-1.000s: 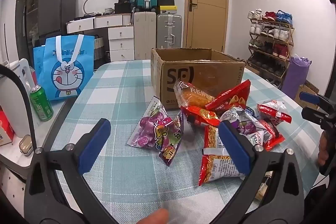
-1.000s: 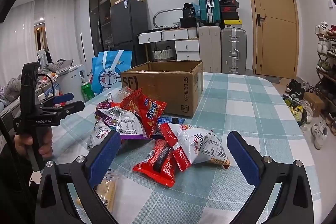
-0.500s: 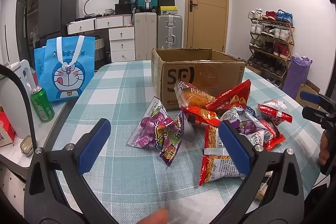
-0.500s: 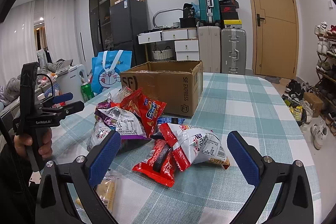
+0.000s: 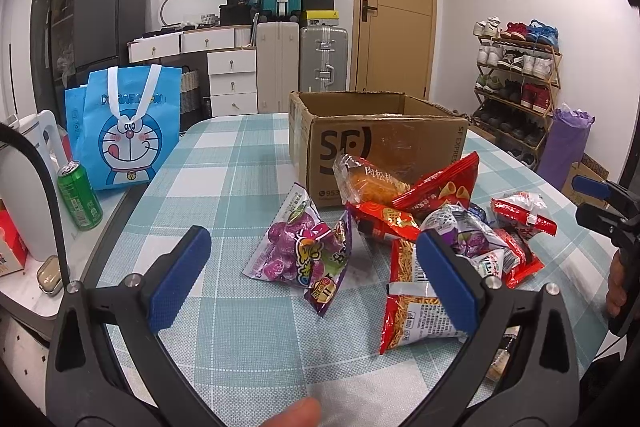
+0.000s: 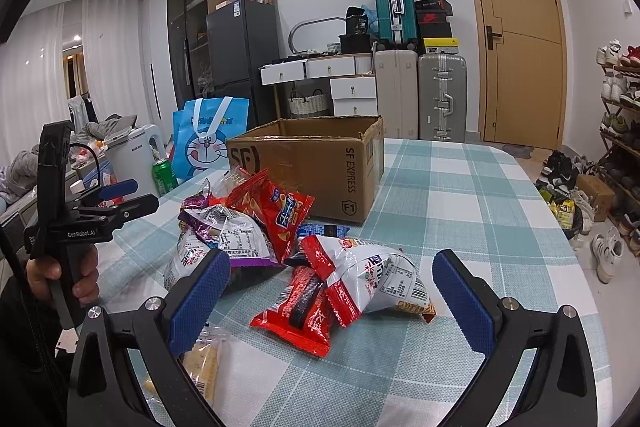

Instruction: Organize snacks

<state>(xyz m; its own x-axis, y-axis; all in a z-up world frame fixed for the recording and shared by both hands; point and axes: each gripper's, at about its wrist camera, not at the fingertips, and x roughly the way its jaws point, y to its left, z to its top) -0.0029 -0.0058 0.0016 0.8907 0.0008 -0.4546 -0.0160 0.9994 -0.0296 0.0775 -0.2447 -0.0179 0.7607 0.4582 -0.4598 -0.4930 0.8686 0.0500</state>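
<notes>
Left wrist view matches a second ago: left tool (image 5: 312, 279) and right tool (image 6: 332, 299) both gape empty; snack packets (image 5: 420, 227) remain heaped mid-frame on the counter (image 5: 224, 179), cardboard box (image 5: 384, 139) unfilled.

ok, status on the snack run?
Left gripper open, empty, over table. Right gripper open, empty. Snack bags piled beside open cardboard box, none boxed that shows. Nothing blocking the box.

Black gripper (image 5: 312, 275) frames, blue ribbed pads (image 5: 178, 283)
</notes>
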